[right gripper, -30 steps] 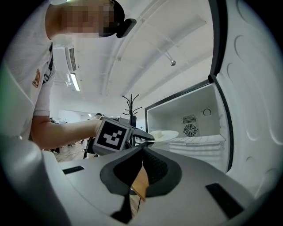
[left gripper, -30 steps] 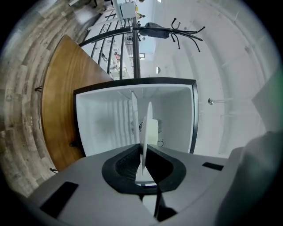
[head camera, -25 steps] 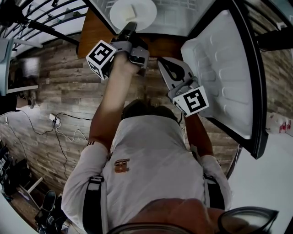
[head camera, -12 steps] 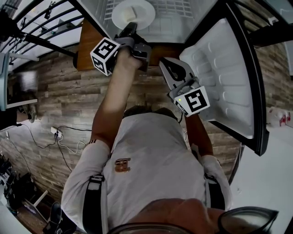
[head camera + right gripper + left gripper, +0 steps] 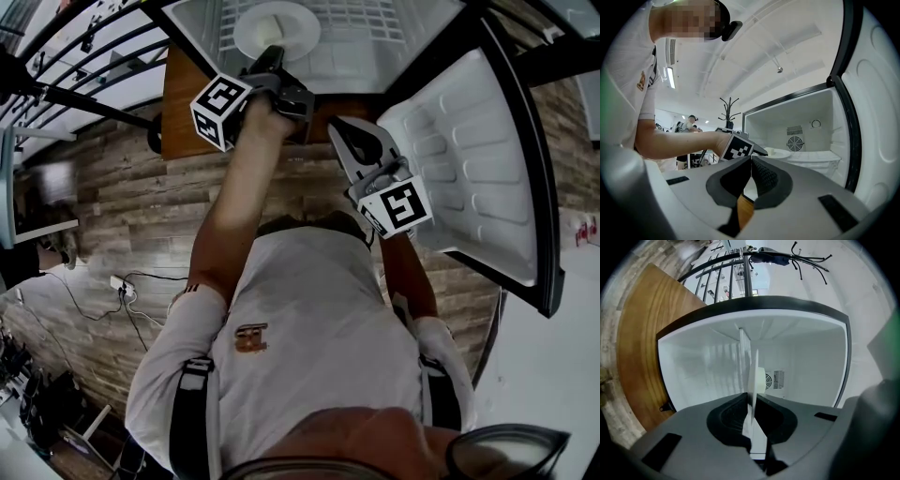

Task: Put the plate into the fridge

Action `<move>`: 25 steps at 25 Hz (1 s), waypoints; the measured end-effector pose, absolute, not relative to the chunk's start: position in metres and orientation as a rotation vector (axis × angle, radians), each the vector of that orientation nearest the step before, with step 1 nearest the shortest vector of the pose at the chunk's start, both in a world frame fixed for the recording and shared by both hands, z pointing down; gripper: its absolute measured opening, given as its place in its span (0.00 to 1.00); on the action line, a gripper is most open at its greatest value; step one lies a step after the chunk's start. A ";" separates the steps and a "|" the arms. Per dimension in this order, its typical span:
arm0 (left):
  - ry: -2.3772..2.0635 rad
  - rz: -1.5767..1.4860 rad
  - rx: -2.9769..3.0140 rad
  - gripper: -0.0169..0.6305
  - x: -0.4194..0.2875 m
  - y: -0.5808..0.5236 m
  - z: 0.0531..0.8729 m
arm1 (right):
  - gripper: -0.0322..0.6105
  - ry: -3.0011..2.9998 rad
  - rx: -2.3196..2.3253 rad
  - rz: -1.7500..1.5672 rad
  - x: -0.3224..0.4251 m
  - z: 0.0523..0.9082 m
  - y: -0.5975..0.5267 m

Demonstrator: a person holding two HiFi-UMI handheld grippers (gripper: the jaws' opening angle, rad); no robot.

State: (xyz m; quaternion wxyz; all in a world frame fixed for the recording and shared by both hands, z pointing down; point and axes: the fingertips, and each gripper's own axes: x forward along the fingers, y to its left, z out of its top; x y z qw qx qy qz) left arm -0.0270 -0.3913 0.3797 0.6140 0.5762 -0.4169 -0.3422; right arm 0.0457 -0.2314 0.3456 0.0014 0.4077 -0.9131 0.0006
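A white plate (image 5: 281, 26) with a pale block of food on it hangs level inside the open fridge (image 5: 197, 21), above its white floor. My left gripper (image 5: 271, 56) is shut on the plate's near rim. In the left gripper view the plate (image 5: 752, 376) shows edge-on, pinched between the dark pads. My right gripper (image 5: 337, 131) hovers outside the fridge, just in front of its opening and right of the left arm. It is shut with nothing in it (image 5: 751, 161). The right gripper view shows the plate (image 5: 780, 152) and the left gripper's marker cube (image 5: 738, 146).
The fridge door (image 5: 469, 159) stands wide open at the right. A wooden panel (image 5: 183, 94) flanks the fridge on the left. A wire shelf (image 5: 366, 19) lies inside the fridge and a round fan vent (image 5: 773, 379) sits on its back wall. The floor is wood plank.
My left gripper has carried the plate further into the fridge. My right gripper has edged a little toward the opening, still shut.
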 end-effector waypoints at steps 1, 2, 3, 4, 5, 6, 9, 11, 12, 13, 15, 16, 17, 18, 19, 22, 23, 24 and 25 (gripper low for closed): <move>-0.958 -0.784 1.330 0.08 -0.027 -0.393 0.380 | 0.10 -2.863 1.289 0.004 0.044 0.347 -0.232; -0.954 -0.779 1.331 0.08 -0.027 -0.394 0.381 | 0.10 -2.861 1.298 0.005 0.042 0.347 -0.233; -0.951 -0.775 1.332 0.08 -0.028 -0.395 0.382 | 0.10 -2.860 1.305 0.006 0.041 0.348 -0.233; -0.949 -0.773 1.333 0.08 -0.028 -0.396 0.382 | 0.10 -2.860 1.311 0.006 0.040 0.348 -0.233; -0.948 -0.773 1.333 0.08 -0.028 -0.398 0.382 | 0.10 -2.861 1.314 0.004 0.039 0.348 -0.234; -0.946 -0.775 1.334 0.08 -0.027 -0.400 0.382 | 0.10 -2.862 1.315 0.002 0.039 0.348 -0.234; -0.952 -0.777 1.334 0.08 -0.024 -0.406 0.382 | 0.10 -2.869 1.306 0.005 0.041 0.352 -0.238; -0.961 -0.775 1.333 0.08 -0.022 -0.411 0.382 | 0.10 -2.879 1.295 0.007 0.044 0.351 -0.244; -0.967 -0.776 1.331 0.08 -0.021 -0.414 0.382 | 0.10 -2.884 1.289 0.007 0.046 0.350 -0.247; -0.974 -0.778 1.329 0.08 -0.021 -0.417 0.381 | 0.10 -2.888 1.282 0.008 0.048 0.349 -0.251; -0.990 -0.781 1.320 0.08 -0.019 -0.421 0.381 | 0.10 -2.896 1.269 0.011 0.053 0.346 -0.256; -0.997 -0.781 1.315 0.08 -0.019 -0.421 0.381 | 0.10 -2.900 1.263 0.013 0.056 0.345 -0.259; -1.002 -0.783 1.311 0.08 -0.018 -0.421 0.381 | 0.10 -2.905 1.257 0.017 0.058 0.343 -0.261; -1.004 -0.787 1.310 0.08 -0.018 -0.422 0.381 | 0.10 -2.910 1.249 0.020 0.060 0.342 -0.264; -1.001 -0.792 1.311 0.08 -0.018 -0.422 0.381 | 0.10 -2.913 1.238 0.021 0.061 0.342 -0.266; -0.983 -0.803 1.322 0.08 -0.017 -0.423 0.381 | 0.10 -2.924 1.204 0.031 0.059 0.345 -0.272; -0.980 -0.802 1.325 0.08 -0.017 -0.423 0.381 | 0.10 -2.925 1.191 0.037 0.058 0.347 -0.274; -0.979 -0.801 1.328 0.08 -0.017 -0.424 0.381 | 0.10 -2.927 1.177 0.043 0.057 0.349 -0.275; -0.978 -0.801 1.332 0.09 -0.017 -0.424 0.381 | 0.10 -2.928 1.163 0.048 0.055 0.350 -0.276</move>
